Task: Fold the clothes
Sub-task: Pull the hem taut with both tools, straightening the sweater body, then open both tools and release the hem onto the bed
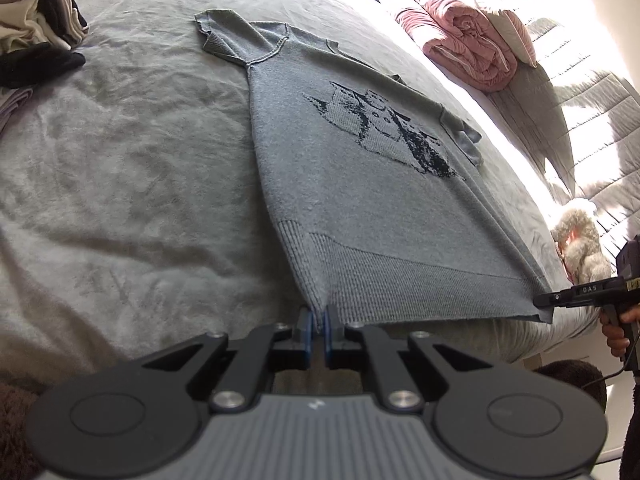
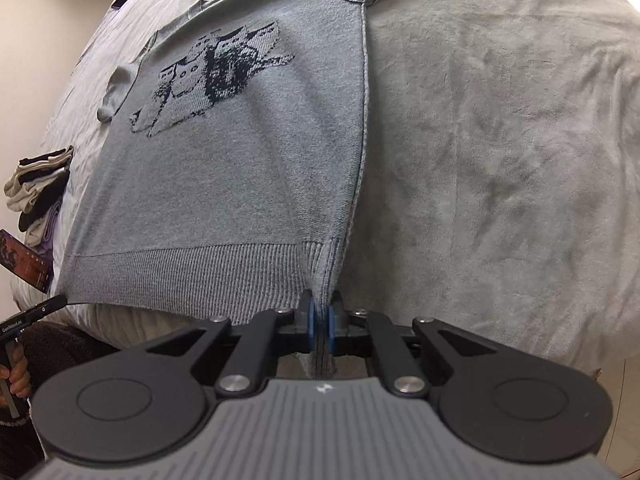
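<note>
Left wrist view: my left gripper (image 1: 319, 320) is clamped on the ribbed hem corner of the grey sweater (image 1: 352, 168), which lies spread on the bed (image 1: 120, 168).

Right wrist view: my right gripper (image 2: 319, 318) pinches the sweater's other hem corner.

Grey knit short-sleeved sweater (image 1: 360, 208), dark pixelated print on chest, spread flat on bed, ribbed hem corners lifted, sleeves outstretched

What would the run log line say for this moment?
stage: fold start | left tool: shut on sweater hem | right tool: shut on hem | sweater: on bed
</note>
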A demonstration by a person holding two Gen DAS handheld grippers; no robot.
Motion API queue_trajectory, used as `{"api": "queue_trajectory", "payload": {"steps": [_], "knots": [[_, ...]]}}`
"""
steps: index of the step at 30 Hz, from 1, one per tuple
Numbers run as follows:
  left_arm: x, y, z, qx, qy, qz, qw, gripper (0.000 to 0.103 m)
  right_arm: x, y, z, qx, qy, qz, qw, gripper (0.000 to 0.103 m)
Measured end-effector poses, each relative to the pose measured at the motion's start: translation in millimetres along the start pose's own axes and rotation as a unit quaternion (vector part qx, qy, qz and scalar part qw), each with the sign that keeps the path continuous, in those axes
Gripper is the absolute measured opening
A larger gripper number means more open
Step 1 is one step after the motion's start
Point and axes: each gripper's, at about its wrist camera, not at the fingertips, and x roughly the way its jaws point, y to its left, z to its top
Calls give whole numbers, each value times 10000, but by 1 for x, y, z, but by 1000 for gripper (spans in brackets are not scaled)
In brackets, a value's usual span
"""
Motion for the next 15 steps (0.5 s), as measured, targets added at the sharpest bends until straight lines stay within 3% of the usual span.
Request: {"api": "queue_trajectory", "payload": {"steps": [8,15], "knots": [[25,11,-15,81,490,309,9983,5,23,-5,4,70,359,-227,9991,5],[35,20,-13,-74,582,229,9980,5,29,-6,3,3,402,-292,9988,6]]}}
